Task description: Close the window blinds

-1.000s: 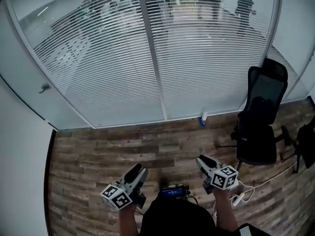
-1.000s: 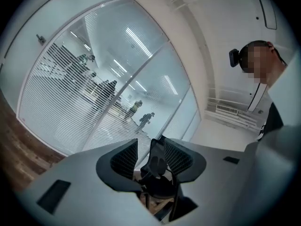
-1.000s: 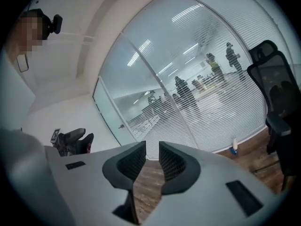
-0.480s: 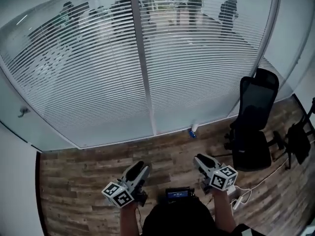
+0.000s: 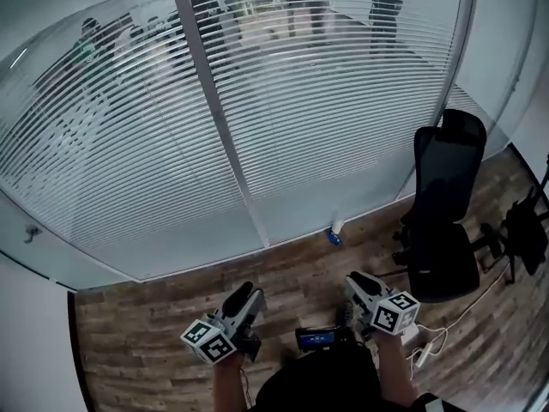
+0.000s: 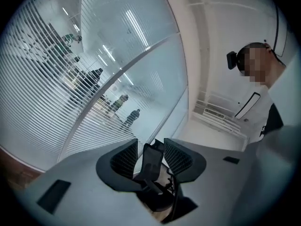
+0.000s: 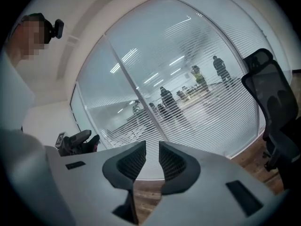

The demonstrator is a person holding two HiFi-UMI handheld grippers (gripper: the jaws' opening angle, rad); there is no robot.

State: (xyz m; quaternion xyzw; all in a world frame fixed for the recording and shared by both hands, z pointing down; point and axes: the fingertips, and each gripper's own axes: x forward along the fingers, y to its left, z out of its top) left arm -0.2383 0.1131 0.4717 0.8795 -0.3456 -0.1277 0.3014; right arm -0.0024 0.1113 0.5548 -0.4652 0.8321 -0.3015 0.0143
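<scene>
Overhead, window blinds (image 5: 326,101) with white horizontal slats angled open, people (image 5: 386,7) visible beyond; left gripper (image 5: 246,294) and right gripper (image 5: 358,280) empty, jaws parted

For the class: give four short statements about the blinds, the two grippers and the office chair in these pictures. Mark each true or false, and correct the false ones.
1. People can be seen through the slats of the blinds. True.
2. The left gripper is shut on a blind cord. False: its jaws are apart with nothing between them, and it is held low, away from the window.
3. A black office chair stands on the wooden floor at the right, near the glass. True.
4. The right gripper touches the chair. False: it is apart from the chair, with its jaws apart and empty.
</scene>
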